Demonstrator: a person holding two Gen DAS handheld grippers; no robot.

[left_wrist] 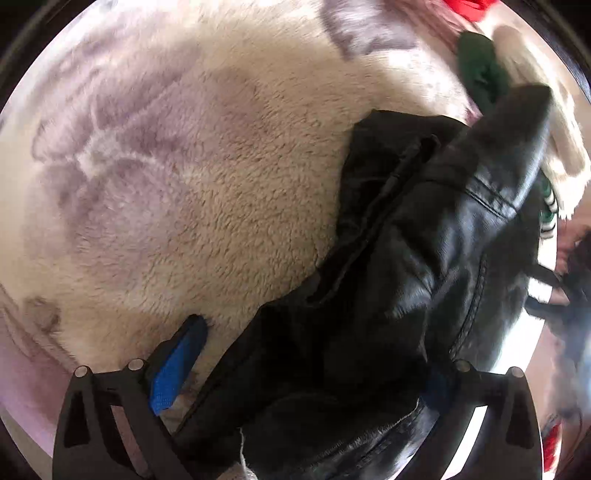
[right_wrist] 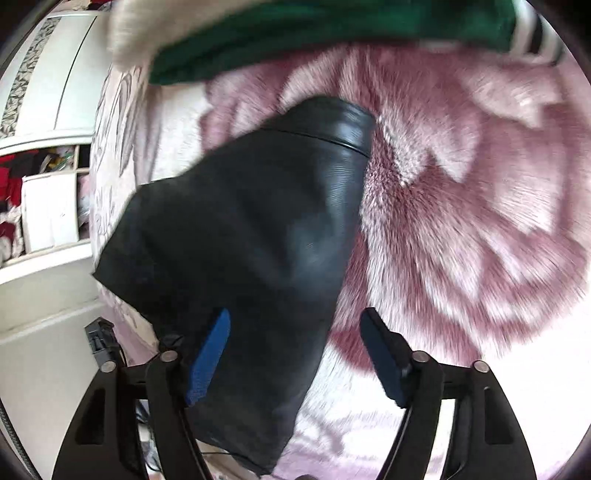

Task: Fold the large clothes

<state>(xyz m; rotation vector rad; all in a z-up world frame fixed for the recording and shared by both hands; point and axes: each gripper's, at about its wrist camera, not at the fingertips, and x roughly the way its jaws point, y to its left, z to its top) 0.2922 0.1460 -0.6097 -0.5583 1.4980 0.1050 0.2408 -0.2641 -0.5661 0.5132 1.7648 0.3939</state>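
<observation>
A black leather jacket (left_wrist: 424, 240) lies crumpled on a fluffy cream and mauve blanket (left_wrist: 184, 177). My left gripper (left_wrist: 306, 354) is open, its jaws wide apart. The jacket lies between them and covers the right finger; only the blue left pad (left_wrist: 177, 365) shows. In the right wrist view a black leather sleeve (right_wrist: 258, 229) hangs between the jaws of my right gripper (right_wrist: 295, 328), which is open. The sleeve rests against the left blue pad (right_wrist: 210, 354) and stays apart from the right pad (right_wrist: 380, 354).
A green garment with white striped cuffs (right_wrist: 332, 33) lies at the far side on the pink and white fur blanket (right_wrist: 461, 192). A white wardrobe and shelves with clothes (right_wrist: 48, 166) stand at the left. Red cloth (left_wrist: 469, 9) lies at the top.
</observation>
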